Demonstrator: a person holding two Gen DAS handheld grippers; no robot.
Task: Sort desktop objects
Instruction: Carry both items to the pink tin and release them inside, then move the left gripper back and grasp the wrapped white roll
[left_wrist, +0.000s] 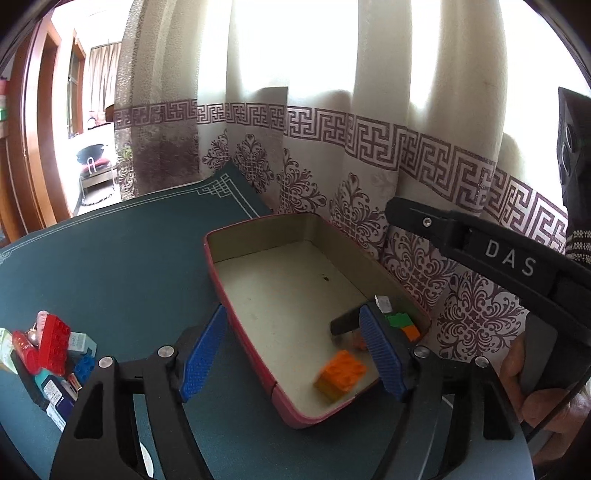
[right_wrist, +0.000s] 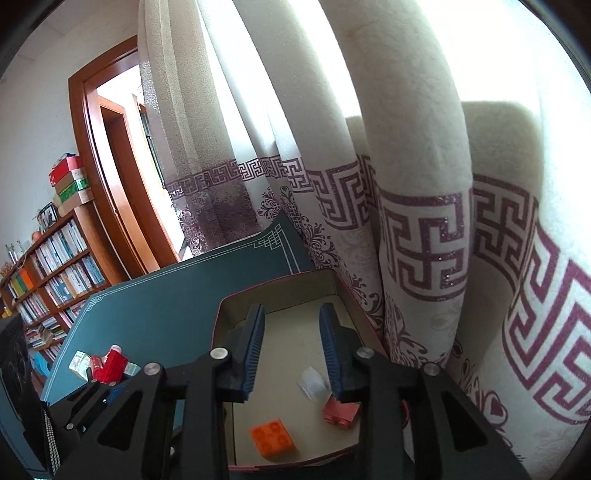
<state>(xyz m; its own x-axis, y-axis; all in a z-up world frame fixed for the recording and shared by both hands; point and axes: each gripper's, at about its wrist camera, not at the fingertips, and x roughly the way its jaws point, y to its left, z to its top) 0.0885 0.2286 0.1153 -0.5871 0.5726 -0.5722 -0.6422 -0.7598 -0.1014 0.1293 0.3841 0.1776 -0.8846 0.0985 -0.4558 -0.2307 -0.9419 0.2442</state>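
Observation:
A pink-rimmed cardboard box (left_wrist: 221, 280) (right_wrist: 221, 314) stands on the teal table cloth against the curtain. In it lie an orange brick (left_wrist: 341, 373) (right_wrist: 273, 437), a pink brick (right_wrist: 341, 410), a green-and-orange brick (left_wrist: 404, 325) and a small white piece (right_wrist: 314, 382). My left gripper (left_wrist: 291, 354) is wide open and straddles the box's near left wall, its pads touching nothing. My right gripper (right_wrist: 293, 350) hangs over the box with its jaws apart and nothing between them. Its black body (left_wrist: 509, 258) shows at the right of the left wrist view.
A pile of loose things lies left of the box: a red brick (left_wrist: 55, 343) (right_wrist: 110, 365), a blue brick (left_wrist: 85, 365) and small cartons (left_wrist: 79, 341). The patterned curtain (left_wrist: 369, 166) hangs close behind the box. A bookshelf (right_wrist: 55, 266) stands far left.

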